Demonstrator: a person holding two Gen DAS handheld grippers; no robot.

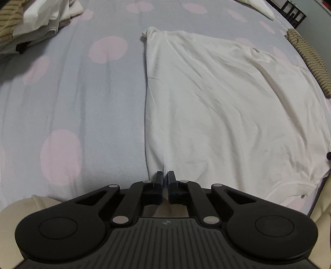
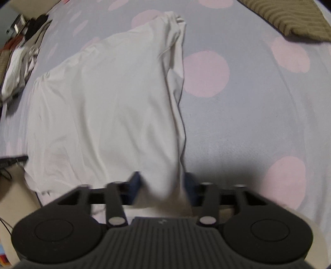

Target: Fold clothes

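fabric of the white t-shirt [image 1: 217,99] sits pinched in your left gripper [image 1: 165,178] at its near hem. your right gripper [image 2: 163,186] stands wide, a raised fold between its fingers. beyond, the shirt spreads over the dotted bedsheet [image 1: 82,103] toward a striped garment [image 2: 289,18].

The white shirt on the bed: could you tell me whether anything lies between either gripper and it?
Nothing visible does. The left gripper is closed on the near hem of the white shirt, and the right gripper has shirt fabric bunched between its fingers. The clothes pile and striped garment lie off to the sides.
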